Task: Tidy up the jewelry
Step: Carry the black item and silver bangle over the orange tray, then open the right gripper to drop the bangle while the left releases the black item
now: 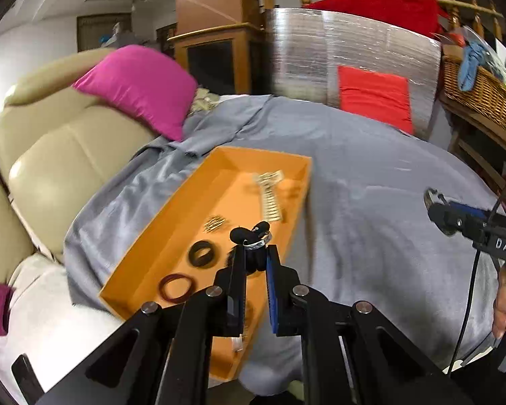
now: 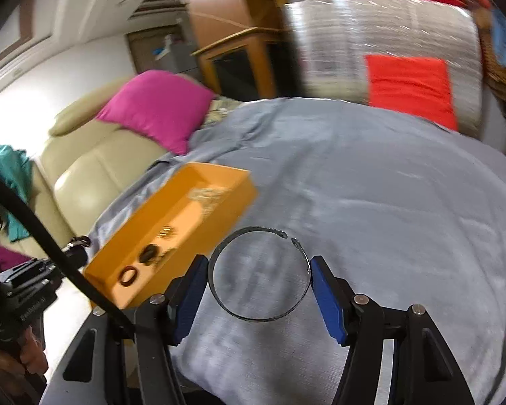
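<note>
The left gripper [image 1: 255, 253] has its fingers drawn narrow and pinches a small silver ring [image 1: 259, 241] together with a black, soft-looking piece [image 1: 249, 233] at the tips; the pair sits in the air above the near end of an orange tray [image 1: 172, 209]. The tray lies on a grey blanket [image 1: 371, 185] that covers the surface below — whether a bed or a desk is under it cannot be told. Inside the tray, from the near end to the far one, are a dark red bangle [image 1: 177, 287], a black ring-shaped band [image 1: 204, 253], a small cluster of gold pieces [image 1: 215, 223] and a pale, linked metal strap [image 1: 270, 199]. In the right wrist view the right gripper [image 2: 259, 278] holds its blue-padded fingers [image 2: 327, 298] fairly wide, pressed against the two sides of a thin, dark open bangle [image 2: 258, 317], whose gap faces away from the camera; it hangs above bare blanket, just to the right of the tray [image 2: 124, 236]. Beyond the tray a magenta cushion [image 1: 141, 84] leans on a cream sofa [image 1: 60, 155], and at the far edge of the blanket stands a silver foil-wrapped bundle [image 1: 354, 54] with a red square [image 1: 374, 96] on its front. Both views are somewhat smeared by motion.
</note>
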`<control>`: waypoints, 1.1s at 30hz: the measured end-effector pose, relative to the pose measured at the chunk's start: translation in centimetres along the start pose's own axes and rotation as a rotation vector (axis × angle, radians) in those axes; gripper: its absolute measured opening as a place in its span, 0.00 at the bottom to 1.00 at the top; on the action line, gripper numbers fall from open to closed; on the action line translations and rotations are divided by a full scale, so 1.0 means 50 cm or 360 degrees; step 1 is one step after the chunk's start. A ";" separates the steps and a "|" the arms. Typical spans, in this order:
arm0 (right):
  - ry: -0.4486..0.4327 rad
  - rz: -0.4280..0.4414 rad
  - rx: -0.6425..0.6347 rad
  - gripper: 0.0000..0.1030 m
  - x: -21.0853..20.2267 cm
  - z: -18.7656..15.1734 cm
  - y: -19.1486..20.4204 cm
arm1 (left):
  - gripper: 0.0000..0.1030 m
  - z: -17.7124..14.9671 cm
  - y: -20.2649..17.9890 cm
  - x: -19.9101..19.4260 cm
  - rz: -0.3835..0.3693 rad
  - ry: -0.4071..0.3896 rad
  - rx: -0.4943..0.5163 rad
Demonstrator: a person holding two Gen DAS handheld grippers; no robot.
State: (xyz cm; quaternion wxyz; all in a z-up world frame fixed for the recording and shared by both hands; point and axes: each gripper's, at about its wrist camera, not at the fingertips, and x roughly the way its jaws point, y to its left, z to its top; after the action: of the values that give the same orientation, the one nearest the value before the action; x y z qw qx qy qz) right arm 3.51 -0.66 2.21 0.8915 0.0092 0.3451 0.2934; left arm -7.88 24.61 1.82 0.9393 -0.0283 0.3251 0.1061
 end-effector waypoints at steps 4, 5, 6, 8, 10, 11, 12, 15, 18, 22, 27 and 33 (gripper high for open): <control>0.0038 0.0110 -0.0091 0.63 0.044 0.028 0.092 | 0.11 -0.020 0.047 0.010 0.0017 0.0027 -0.0033; 0.0047 0.0127 -0.0107 0.63 0.055 0.034 0.109 | 0.11 -0.026 0.062 0.017 0.0025 0.0040 -0.0051; 0.0056 0.0147 -0.0130 0.63 0.070 0.041 0.132 | 0.11 -0.031 0.073 0.022 0.0027 0.0050 -0.0068; 0.0076 0.0181 -0.0163 0.63 0.097 0.054 0.167 | 0.11 -0.038 0.090 0.032 0.0027 0.0068 -0.0092; 0.0108 0.0223 -0.0183 0.63 0.127 0.067 0.199 | 0.11 -0.043 0.108 0.046 0.0048 0.0083 -0.0110; 0.0131 0.0250 -0.0189 0.63 0.148 0.076 0.218 | 0.11 -0.047 0.116 0.052 0.0062 0.0090 -0.0115; 0.0146 0.0269 -0.0191 0.63 0.162 0.082 0.230 | 0.11 -0.049 0.121 0.059 0.0068 0.0097 -0.0119; 0.0215 0.0340 -0.0172 0.63 0.217 0.103 0.260 | 0.11 -0.055 0.137 0.082 0.0068 0.0142 -0.0140; 0.0289 0.0379 -0.0140 0.63 0.273 0.116 0.284 | 0.11 -0.061 0.142 0.105 0.0066 0.0188 -0.0138; 0.0439 0.0414 -0.0059 0.63 0.367 0.127 0.305 | 0.11 -0.068 0.145 0.137 0.0051 0.0252 -0.0136; 0.0582 0.0400 0.0070 0.63 0.476 0.133 0.310 | 0.11 -0.068 0.146 0.170 0.0052 0.0308 -0.0112; 0.0624 0.0374 0.0130 0.63 0.551 0.142 0.305 | 0.11 -0.068 0.154 0.193 0.0060 0.0337 -0.0119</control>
State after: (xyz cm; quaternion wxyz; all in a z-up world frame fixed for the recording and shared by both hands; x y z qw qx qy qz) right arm 16.28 27.88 -5.84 0.7659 0.0281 0.5198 0.3773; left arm -4.21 33.46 -6.67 0.8959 -0.0683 0.4187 0.1321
